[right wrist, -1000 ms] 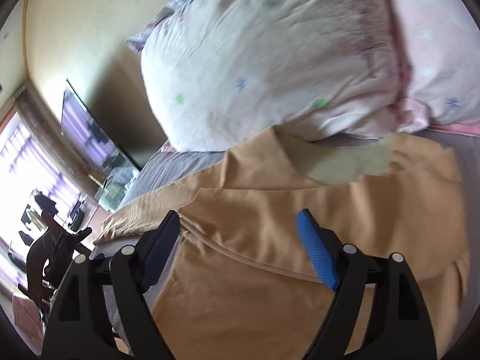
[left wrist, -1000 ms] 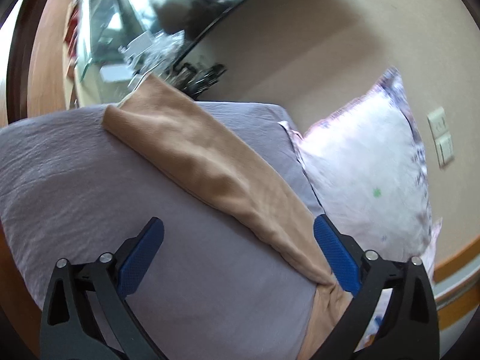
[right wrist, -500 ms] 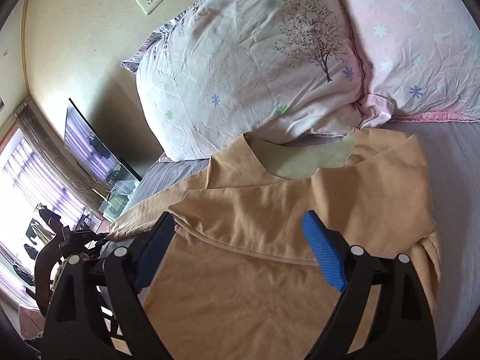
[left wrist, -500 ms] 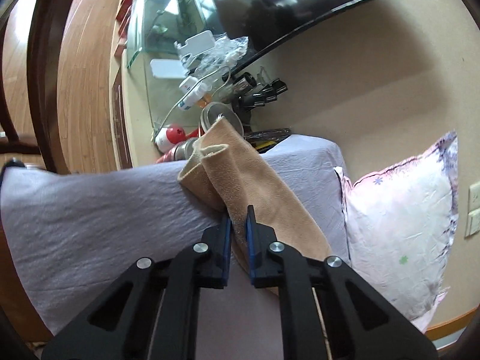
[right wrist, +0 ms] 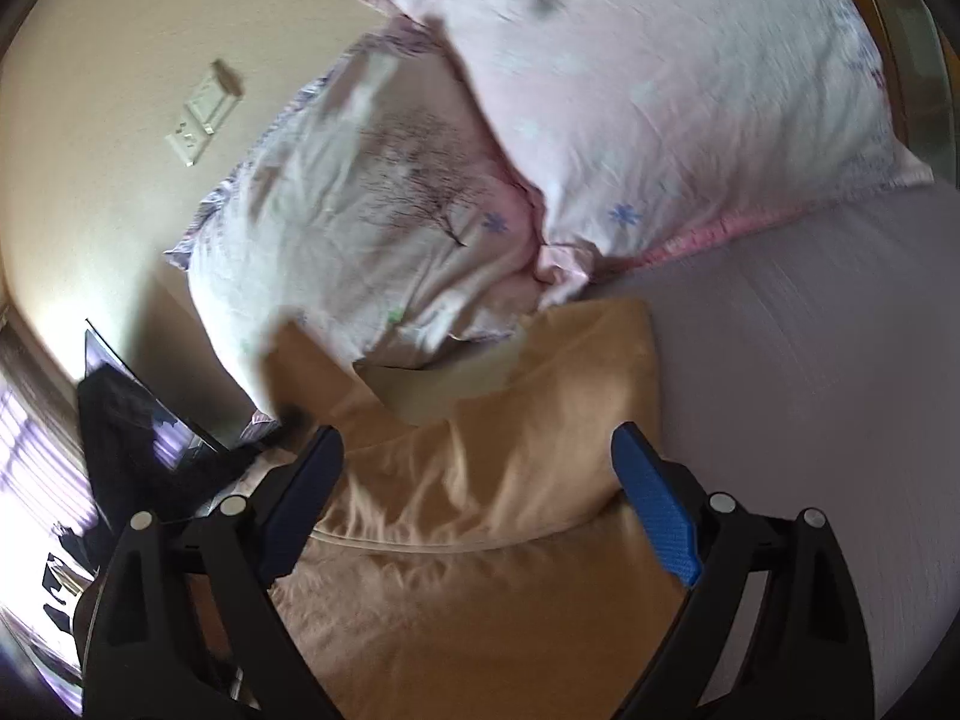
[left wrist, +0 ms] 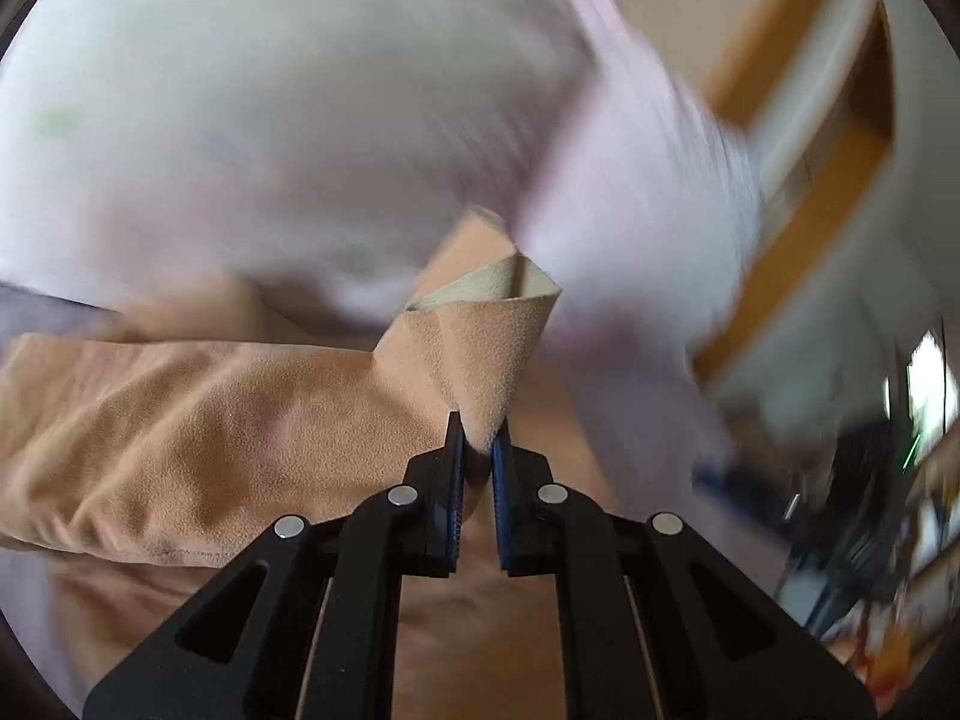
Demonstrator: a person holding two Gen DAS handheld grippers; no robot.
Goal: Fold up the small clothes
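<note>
Left hand-held gripper is clenched on a sleeve end of the tan shirt, the pinched cloth rising in a cone just ahead of its fingertips. Right hand-held gripper hangs released, its blue pads wide apart above the shirt's folded body, not touching it as far as shows. That shirt lies on the grey bed sheet, its collar against the floral pillows, beyond which a wall socket is mounted.
</note>
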